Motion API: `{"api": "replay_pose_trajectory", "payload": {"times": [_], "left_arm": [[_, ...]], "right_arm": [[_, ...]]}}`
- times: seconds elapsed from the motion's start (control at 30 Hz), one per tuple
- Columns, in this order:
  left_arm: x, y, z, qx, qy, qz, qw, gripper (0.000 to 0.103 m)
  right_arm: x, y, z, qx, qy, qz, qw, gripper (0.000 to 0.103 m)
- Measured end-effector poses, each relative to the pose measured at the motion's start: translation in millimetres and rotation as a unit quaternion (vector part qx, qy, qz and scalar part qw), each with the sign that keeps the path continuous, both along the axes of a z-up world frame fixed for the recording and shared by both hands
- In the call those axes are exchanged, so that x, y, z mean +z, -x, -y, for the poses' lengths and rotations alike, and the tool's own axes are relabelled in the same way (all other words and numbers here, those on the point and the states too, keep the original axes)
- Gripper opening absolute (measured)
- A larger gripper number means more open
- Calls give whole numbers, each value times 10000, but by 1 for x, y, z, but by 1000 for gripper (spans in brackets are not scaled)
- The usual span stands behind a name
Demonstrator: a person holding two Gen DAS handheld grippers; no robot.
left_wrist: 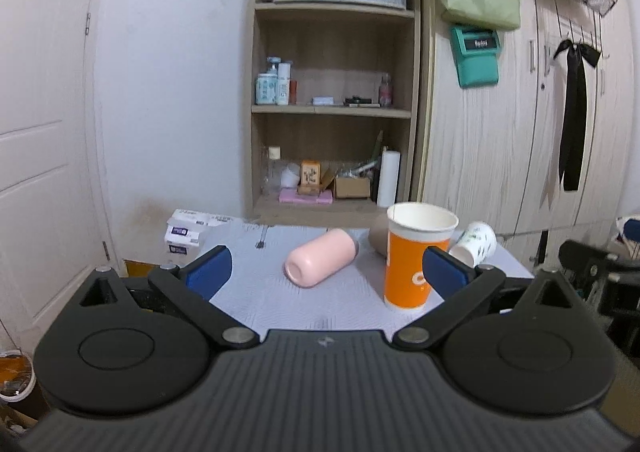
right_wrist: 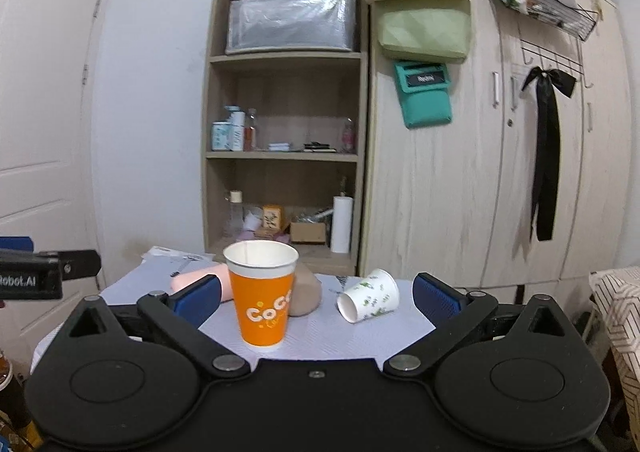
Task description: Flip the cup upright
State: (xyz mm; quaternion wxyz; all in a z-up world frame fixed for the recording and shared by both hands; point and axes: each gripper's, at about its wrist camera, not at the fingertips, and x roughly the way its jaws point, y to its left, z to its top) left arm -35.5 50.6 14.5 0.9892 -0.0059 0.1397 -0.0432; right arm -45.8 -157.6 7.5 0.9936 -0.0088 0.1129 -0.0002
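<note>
Both my left gripper point(left_wrist: 327, 270) and right gripper point(right_wrist: 318, 298) are spread wide holding nothing, so reaching for the tipped white cup point(right_wrist: 370, 296) might knock the orange cup point(right_wrist: 264, 302) over.

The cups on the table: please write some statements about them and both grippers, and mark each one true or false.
1. The orange cup stands upright with its mouth up. True.
2. The white patterned cup stands upright. False: it lies on its side.
3. The pink cup lies on its side. True.
4. The right gripper is shut on the orange cup. False: its jaws are open and hold nothing.
5. The left gripper is open and empty. True.
</note>
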Motion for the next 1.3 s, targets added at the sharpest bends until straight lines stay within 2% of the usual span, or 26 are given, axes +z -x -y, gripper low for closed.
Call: {"api": "replay_pose_trajectory", "payload": {"times": [0.27,0.53,0.77,1.13,1.3], "left_arm": [[-2,-3,0,187,92,-146,9997,103],[-2,-5,3,426,-121,-294,9986,103],[-3,-9,1,497,-116,-508,9974,103],[-4,-11,5,572,-354,-514,9964,103],[-3,-10,4,568,-345,-459,9967,103]], "right_arm": [[-3,-3,2,-102,-86,-122,9998,103],[-4,-4,-1,-146,-32,-156,9998,103],[-4,-5,-4,-205,4,-203,9996,103],[-5,-5,-4,-254,51,-216,9994,103],[-5,-6,-4,-254,76,-218,9994,103]]}}
